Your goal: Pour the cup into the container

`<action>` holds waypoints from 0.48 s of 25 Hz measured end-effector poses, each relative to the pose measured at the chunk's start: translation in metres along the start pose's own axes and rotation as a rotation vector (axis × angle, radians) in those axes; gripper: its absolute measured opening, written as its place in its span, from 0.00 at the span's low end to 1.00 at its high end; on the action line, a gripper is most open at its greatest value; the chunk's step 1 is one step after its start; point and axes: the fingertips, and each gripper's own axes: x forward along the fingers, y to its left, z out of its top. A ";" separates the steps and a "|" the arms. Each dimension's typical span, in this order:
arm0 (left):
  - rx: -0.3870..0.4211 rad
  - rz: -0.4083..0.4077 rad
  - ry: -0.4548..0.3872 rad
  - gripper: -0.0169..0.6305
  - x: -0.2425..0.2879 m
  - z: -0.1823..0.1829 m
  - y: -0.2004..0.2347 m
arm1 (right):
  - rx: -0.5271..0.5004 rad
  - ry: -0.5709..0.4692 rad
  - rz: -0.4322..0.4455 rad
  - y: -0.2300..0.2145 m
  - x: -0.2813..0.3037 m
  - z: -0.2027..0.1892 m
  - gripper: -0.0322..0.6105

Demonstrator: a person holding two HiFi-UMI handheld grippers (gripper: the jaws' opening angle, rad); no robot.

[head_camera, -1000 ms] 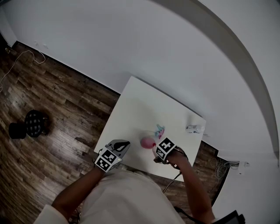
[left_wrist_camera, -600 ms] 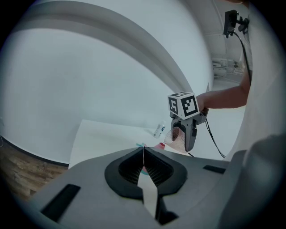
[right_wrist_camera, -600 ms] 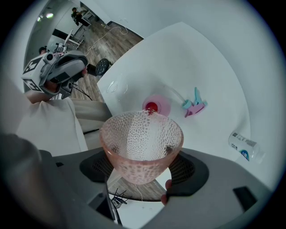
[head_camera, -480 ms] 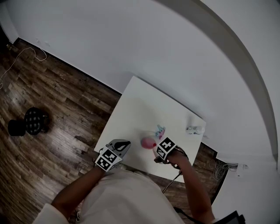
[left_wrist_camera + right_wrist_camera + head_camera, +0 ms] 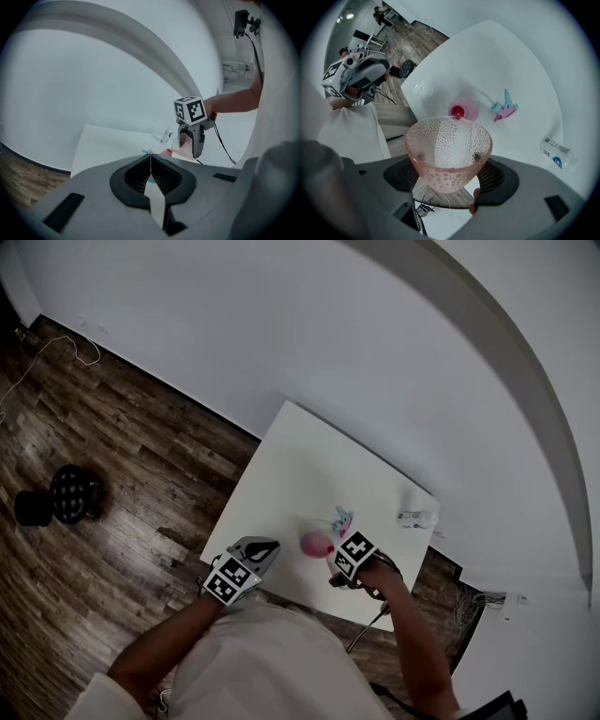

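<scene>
Right gripper view: my right gripper [image 5: 449,177] jaws pinch the dimpled pink cup [image 5: 447,145]. The cup is tilted, its rim just over the pink container [image 5: 462,110] on the white table [image 5: 497,61]. My left gripper [image 5: 150,161] has its jaws pressed together on nothing, at the table's near edge.

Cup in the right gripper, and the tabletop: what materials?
Cup: looks like clear pink-tinted plastic or glass, dimpled all over; the background shows through its wall. Tabletop: smooth matte white, likely laminate or painted board; cannot tell which.
</scene>
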 end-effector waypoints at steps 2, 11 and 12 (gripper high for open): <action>-0.003 -0.003 0.003 0.05 0.000 0.000 -0.001 | -0.002 0.004 0.000 -0.001 0.000 0.001 0.62; -0.010 0.006 -0.008 0.05 -0.001 -0.005 0.003 | -0.010 0.039 0.003 -0.003 0.002 0.004 0.62; -0.012 0.009 -0.009 0.05 -0.002 -0.005 0.004 | -0.012 0.043 0.003 -0.003 0.001 0.004 0.62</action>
